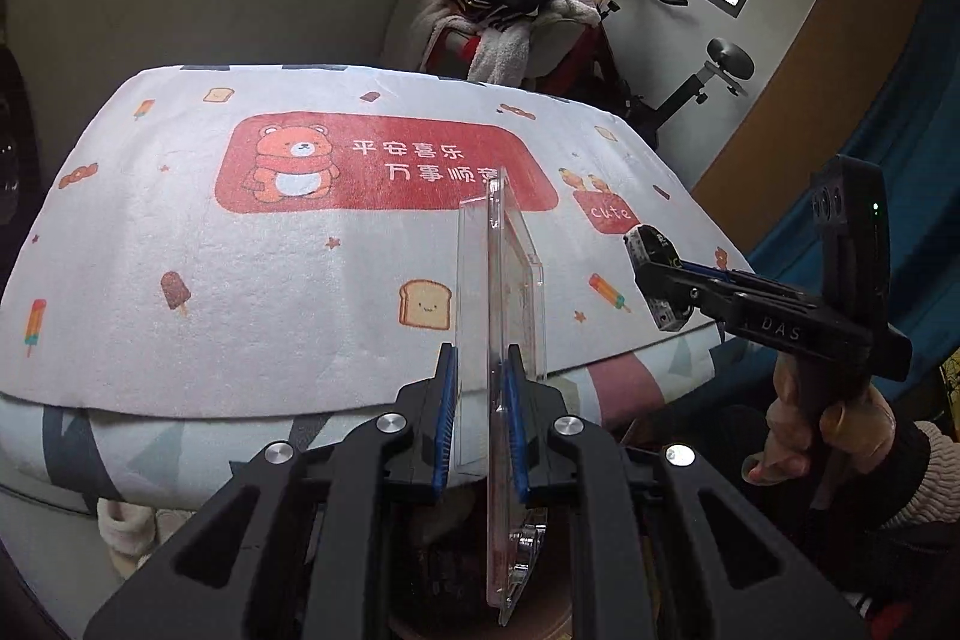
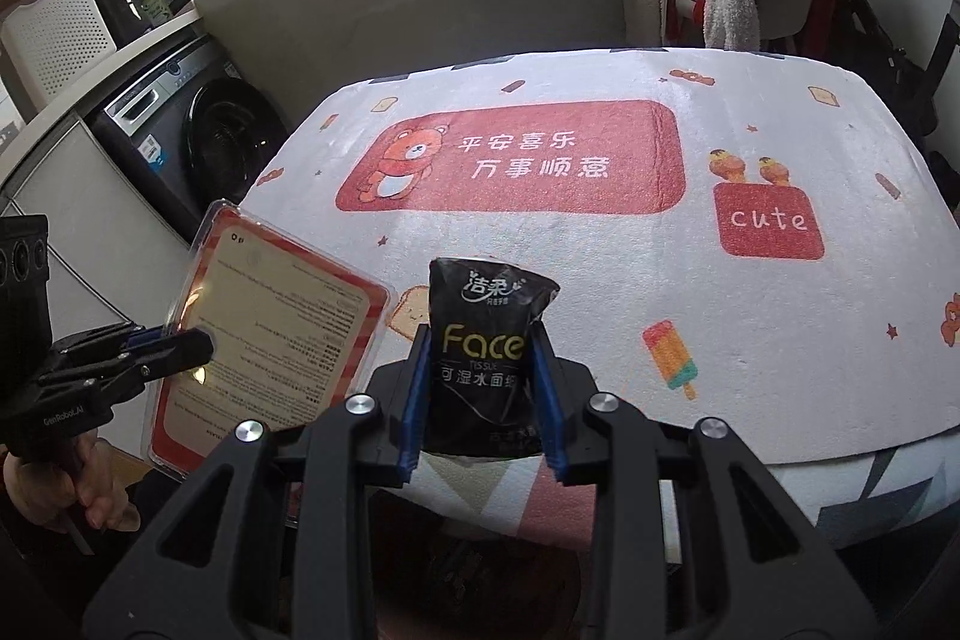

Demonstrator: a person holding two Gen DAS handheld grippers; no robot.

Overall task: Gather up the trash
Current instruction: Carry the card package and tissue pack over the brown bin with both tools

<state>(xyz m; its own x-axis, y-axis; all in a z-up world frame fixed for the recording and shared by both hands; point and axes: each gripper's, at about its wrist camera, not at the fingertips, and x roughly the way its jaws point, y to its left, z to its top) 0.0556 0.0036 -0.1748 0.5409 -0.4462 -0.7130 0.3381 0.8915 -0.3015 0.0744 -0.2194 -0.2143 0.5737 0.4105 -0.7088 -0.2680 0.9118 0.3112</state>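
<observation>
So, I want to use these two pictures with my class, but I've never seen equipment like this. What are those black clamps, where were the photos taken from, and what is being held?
No robot here: a person holds a hand-operated clamp in each hand, each with two fingers and a wide-angle camera looking along them. One picture comes from the left clamp, the other from the right.

The left gripper pinches a clear plastic package, seen edge-on; the right camera shows its printed card. The right gripper squeezes a black tissue packet. Below lies a white table mat printed with a bear and ice lollies. Both items look like collected trash.
</observation>
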